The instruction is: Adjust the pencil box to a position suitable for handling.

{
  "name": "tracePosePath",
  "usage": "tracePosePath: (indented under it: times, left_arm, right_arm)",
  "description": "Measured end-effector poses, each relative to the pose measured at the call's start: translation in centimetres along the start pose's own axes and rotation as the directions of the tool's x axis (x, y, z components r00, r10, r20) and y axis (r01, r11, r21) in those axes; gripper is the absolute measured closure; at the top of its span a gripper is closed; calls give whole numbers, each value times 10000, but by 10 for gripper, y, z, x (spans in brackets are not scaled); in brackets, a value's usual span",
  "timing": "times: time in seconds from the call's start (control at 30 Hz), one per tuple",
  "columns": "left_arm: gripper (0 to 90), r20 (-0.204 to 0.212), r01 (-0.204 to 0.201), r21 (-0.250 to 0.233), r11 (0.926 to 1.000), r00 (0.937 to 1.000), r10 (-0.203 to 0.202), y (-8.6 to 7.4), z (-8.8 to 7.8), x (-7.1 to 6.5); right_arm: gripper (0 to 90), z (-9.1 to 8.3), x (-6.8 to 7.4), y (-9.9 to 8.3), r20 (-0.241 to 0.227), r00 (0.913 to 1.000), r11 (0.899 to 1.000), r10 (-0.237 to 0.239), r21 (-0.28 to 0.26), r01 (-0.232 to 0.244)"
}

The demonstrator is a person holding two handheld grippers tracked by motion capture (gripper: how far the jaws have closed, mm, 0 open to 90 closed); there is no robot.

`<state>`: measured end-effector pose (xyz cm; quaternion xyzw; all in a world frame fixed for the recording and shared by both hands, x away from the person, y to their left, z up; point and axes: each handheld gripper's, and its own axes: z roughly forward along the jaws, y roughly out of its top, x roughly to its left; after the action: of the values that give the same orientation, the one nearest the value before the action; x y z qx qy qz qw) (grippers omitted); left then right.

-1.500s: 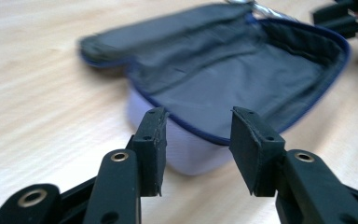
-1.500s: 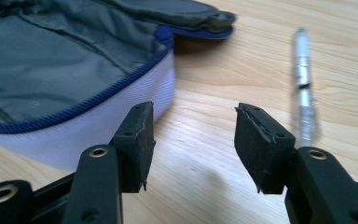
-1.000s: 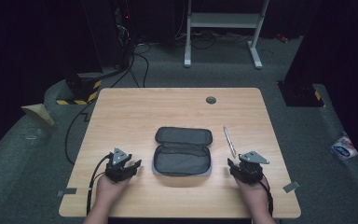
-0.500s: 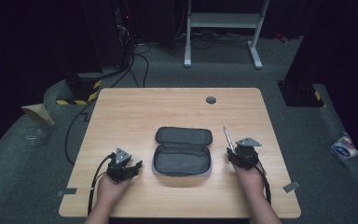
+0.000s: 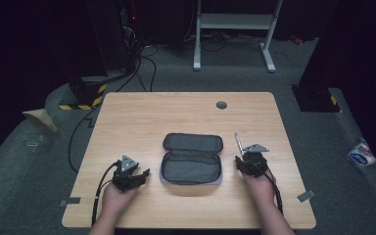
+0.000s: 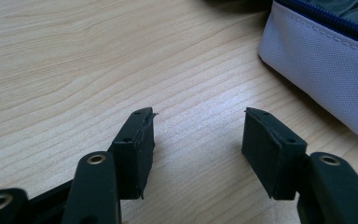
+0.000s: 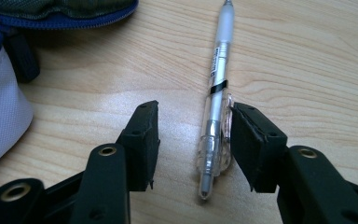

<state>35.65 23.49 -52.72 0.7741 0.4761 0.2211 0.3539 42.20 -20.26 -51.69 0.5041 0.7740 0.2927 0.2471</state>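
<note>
The counter is a rectangular slab with a pale wood-grain finish and a round grommet hole toward 12 o'clock. At its centre lies an unzipped pencil case of woven grey fabric, with a blue zipper and a pale, fine-textured outer wall.

Left claw: released, jaws spread over bare wood grain at 9 o'clock of the case, gripping nothing. A black cable trails from it.

Right claw: released, at 3 o'clock of the case. A slim translucent mechanical pen, cylindrical with a printed label band, lies flat between its jaws, close against the right-hand pad. The other pad stands apart from it.
</note>
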Motion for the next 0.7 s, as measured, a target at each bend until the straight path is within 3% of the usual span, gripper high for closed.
tracePosePath:
  times: [0.1,0.17,0.27,0.7]
  left_arm:
    - [437,-15,8,-29,10000,10000,-8,0,0,0]
    - [437,3,-9,-26,10000,10000,9,0,0,0]
    - [437,2,-47,-22,10000,10000,47,0,0,0]
    - [434,45,-177,-36,9998,9998,177,-1,-1,-1]
  right_arm:
    - [572,1,-1,0,-32,10000,10000,52,-18,-52]
    - [669,1,-1,1,-71,10000,10000,-3,-3,3]
    - [723,0,-2,0,-100,9999,10000,55,54,-55]
    - [738,-12,0,-11,-405,9991,10000,-82,17,83]
